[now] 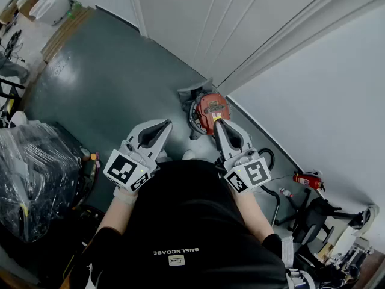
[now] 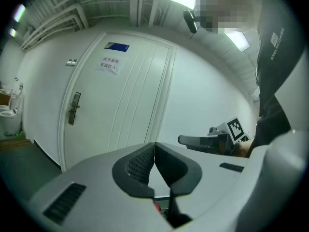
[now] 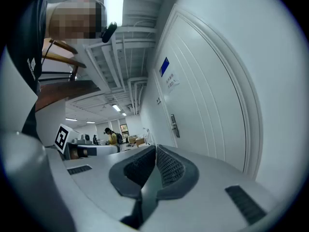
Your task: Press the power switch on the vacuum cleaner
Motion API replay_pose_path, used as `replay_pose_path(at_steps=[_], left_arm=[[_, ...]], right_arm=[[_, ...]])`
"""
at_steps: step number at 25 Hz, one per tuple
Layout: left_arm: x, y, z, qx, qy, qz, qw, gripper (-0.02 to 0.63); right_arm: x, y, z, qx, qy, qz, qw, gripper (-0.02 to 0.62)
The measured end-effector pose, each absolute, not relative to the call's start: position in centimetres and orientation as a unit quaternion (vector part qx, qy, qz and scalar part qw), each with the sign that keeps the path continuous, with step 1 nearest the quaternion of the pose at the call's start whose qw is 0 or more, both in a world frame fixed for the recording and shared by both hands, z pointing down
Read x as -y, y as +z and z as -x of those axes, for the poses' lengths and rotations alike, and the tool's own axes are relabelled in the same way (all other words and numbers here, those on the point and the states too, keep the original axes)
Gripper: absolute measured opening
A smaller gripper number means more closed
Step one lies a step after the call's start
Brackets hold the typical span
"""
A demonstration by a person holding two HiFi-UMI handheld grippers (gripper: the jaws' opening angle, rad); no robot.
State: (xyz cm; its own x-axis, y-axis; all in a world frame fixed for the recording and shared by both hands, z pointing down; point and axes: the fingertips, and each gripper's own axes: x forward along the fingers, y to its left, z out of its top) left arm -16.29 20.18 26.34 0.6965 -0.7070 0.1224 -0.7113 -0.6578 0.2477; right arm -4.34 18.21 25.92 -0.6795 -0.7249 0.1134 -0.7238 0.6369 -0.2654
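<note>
The approach is just beginning: left gripper (image 1: 165,124) and right gripper (image 1: 218,123) are hovering above the vacuum (image 1: 207,108), jaws pressed together, empty. Next, 1 tip likely needs lowering onto its switch, which is not discernible here.

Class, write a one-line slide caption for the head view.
By a white door, a person holds the left gripper and right gripper shut, the right above a red-topped vacuum cleaner on the floor.

glossy floor (image 1: 108,71); smooth matt door (image 2: 125,105); shiny plastic vacuum cleaner (image 1: 212,108)
</note>
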Motion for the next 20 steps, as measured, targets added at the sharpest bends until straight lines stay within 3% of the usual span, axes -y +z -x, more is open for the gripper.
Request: replay_pose_path(at_steps=[20], left_arm=[[-20.2,28.2,9.9,0.402,0.024,-0.899,0.17,0.015]], right_arm=[[-18.1,27.9,-3.9,-0.895,-0.19,0.403,0.025,0.032]])
